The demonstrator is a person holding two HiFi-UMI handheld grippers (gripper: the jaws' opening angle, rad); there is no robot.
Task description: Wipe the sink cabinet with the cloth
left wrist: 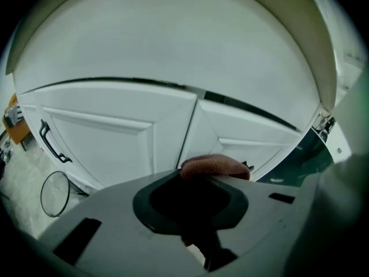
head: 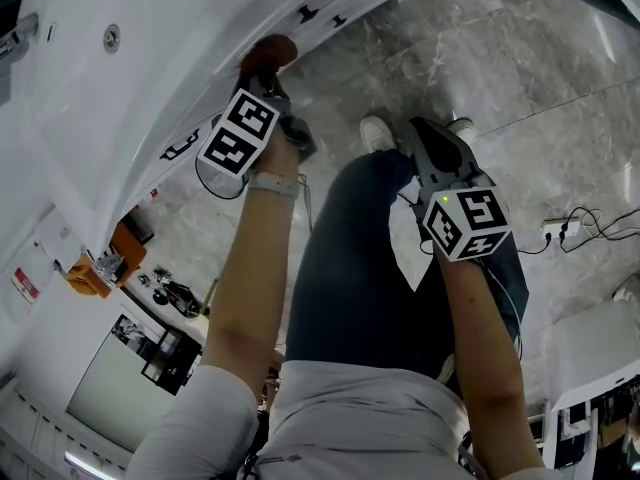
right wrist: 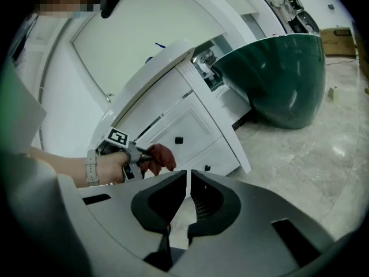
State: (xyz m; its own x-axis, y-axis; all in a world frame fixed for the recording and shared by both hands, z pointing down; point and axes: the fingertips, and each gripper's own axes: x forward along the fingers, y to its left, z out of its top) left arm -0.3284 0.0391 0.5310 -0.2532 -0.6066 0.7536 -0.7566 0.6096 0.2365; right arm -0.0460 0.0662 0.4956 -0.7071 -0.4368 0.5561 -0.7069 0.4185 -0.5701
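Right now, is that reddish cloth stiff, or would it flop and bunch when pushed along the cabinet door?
Probably floppy: the cloth droops in folds from the left gripper. Likely light, since one pinch holds it. It may bunch against the white cabinet door.

The cloth point(left wrist: 214, 166) is seen as rust-red against the sink cabinet point(left wrist: 115, 143), which is painted white and fitted with black handles point(left wrist: 51, 145). The floor point(head: 500, 58) is veined in grey marble, and the basin point(right wrist: 279, 77) is coloured dark green.

Grey marble floor point(head: 480, 58) fills the head view's upper right, with a power strip point(head: 556, 230) at its right edge. A dark green tub point(right wrist: 282, 79) stands upper right in the right gripper view.
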